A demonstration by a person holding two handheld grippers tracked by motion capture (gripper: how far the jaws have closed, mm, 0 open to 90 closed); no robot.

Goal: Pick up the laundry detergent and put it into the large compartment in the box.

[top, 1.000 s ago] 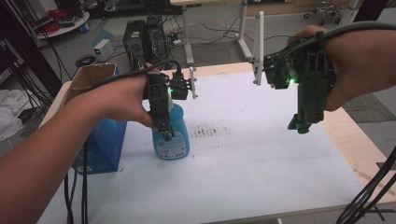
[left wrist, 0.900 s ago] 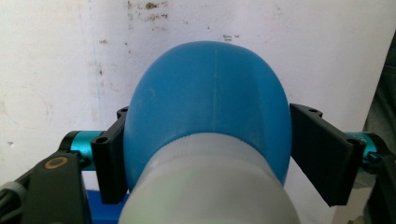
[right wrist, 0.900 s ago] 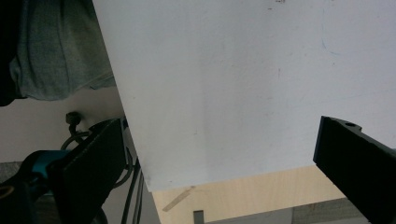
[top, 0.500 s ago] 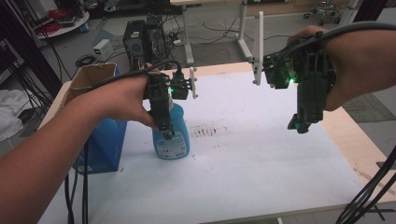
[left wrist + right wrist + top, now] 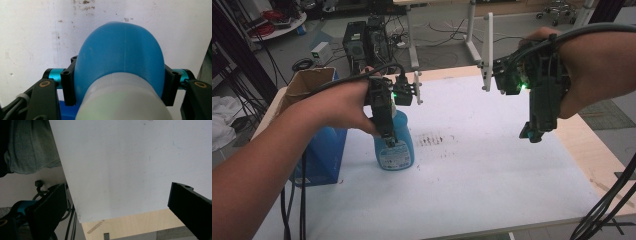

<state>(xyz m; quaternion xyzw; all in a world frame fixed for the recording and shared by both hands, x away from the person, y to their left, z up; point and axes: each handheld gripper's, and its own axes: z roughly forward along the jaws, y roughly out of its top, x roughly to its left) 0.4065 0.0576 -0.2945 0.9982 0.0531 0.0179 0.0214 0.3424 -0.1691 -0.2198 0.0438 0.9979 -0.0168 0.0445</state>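
Observation:
A blue plastic bottle (image 5: pixel 396 151) with a pale label stands on the white sheet (image 5: pixel 472 190), left of centre. My left gripper (image 5: pixel 388 140) comes down on it from above and is shut on its body. In the left gripper view the black jaws press both sides of the bottle (image 5: pixel 120 50), whose whitish neck fills the foreground, and the left gripper (image 5: pixel 120 83) holds it at the shoulder. My right gripper (image 5: pixel 532 134) hangs in the air over the sheet's right side, pointing down. In its own view the right gripper (image 5: pixel 117 205) stands wide open with nothing between its jaws.
A blue box (image 5: pixel 319 150) with a cardboard flap (image 5: pixel 307 85) stands at the table's left edge, close to the bottle. A dark smudge (image 5: pixel 434 139) marks the sheet beside the bottle. Bare wood (image 5: pixel 592 150) borders the sheet on the right. A white post (image 5: pixel 487 50) rises at the back edge.

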